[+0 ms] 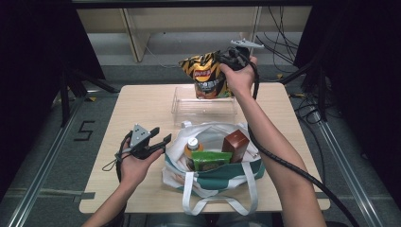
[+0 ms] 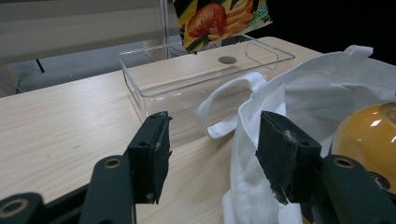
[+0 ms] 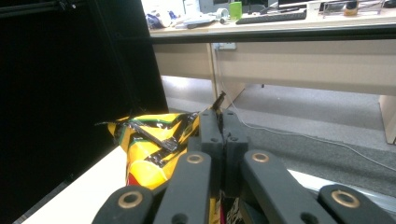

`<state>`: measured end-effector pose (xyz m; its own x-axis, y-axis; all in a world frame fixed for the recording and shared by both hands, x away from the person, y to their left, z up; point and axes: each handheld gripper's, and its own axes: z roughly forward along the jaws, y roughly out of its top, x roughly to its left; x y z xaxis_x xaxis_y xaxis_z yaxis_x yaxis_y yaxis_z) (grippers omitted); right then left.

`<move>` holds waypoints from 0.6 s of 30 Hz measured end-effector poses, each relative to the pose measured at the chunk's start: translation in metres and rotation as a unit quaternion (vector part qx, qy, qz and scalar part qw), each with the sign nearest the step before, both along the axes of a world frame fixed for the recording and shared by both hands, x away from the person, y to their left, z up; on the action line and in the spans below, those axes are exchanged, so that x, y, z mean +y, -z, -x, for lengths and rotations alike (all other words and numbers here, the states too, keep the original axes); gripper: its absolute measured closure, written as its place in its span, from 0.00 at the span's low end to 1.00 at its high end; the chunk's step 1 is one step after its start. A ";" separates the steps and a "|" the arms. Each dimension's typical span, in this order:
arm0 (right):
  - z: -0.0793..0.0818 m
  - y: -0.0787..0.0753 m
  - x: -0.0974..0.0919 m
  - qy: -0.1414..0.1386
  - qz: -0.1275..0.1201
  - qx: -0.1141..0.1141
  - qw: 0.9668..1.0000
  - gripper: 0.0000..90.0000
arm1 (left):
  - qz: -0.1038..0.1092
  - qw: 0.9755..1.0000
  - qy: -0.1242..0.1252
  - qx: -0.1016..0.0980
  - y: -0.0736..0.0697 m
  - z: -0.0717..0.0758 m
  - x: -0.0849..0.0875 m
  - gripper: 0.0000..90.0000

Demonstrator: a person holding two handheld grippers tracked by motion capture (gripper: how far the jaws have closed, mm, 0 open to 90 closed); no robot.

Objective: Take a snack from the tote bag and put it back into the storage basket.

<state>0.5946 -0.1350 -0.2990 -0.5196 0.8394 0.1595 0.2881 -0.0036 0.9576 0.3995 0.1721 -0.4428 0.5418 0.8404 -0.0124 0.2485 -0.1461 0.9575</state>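
Observation:
A yellow and black striped snack bag (image 1: 207, 75) hangs above the clear plastic bin (image 1: 204, 111) at the table's far side. My right gripper (image 1: 227, 57) is shut on the bag's top edge (image 3: 159, 140). The bag's lower part (image 2: 219, 21) shows over the bin (image 2: 196, 79) in the left gripper view. My left gripper (image 1: 158, 137) stands open at the table's left, next to the white and green tote bag (image 1: 213, 177), with nothing between its pads (image 2: 152, 154). White tote fabric (image 2: 252, 140) lies just beyond them.
The tote holds an orange-capped bottle (image 1: 193, 146), a green packet (image 1: 208, 161) and a brown box (image 1: 236, 144). Its white handles (image 1: 222, 198) hang over the table's near edge. Desks and cables stand beyond the table (image 1: 137, 109).

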 end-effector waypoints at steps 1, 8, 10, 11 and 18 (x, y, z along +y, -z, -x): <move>0.001 0.000 0.001 0.003 -0.006 0.008 1.000 1.00 | 0.001 1.000 0.001 0.000 0.000 0.000 0.000 0.48; -0.001 -0.003 0.003 0.001 -0.002 0.004 1.000 1.00 | -0.004 1.000 0.000 0.001 0.000 0.000 0.001 0.48; -0.002 -0.003 0.003 0.001 -0.002 0.007 1.000 1.00 | -0.003 1.000 -0.001 0.001 -0.001 0.000 0.001 0.48; -0.004 -0.003 0.003 0.000 0.002 0.005 1.000 1.00 | -0.003 1.000 -0.001 0.001 -0.001 0.000 0.001 0.48; -0.004 -0.001 0.007 0.003 -0.005 0.015 1.000 1.00 | -0.001 1.000 -0.004 0.002 -0.001 0.001 0.001 0.48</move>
<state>0.5991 -0.1281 -0.2977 -0.5103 0.8403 0.1832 0.3159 -0.0150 0.9487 0.3989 0.1732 -0.4419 0.5358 0.8442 -0.0124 0.2528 -0.1464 0.9564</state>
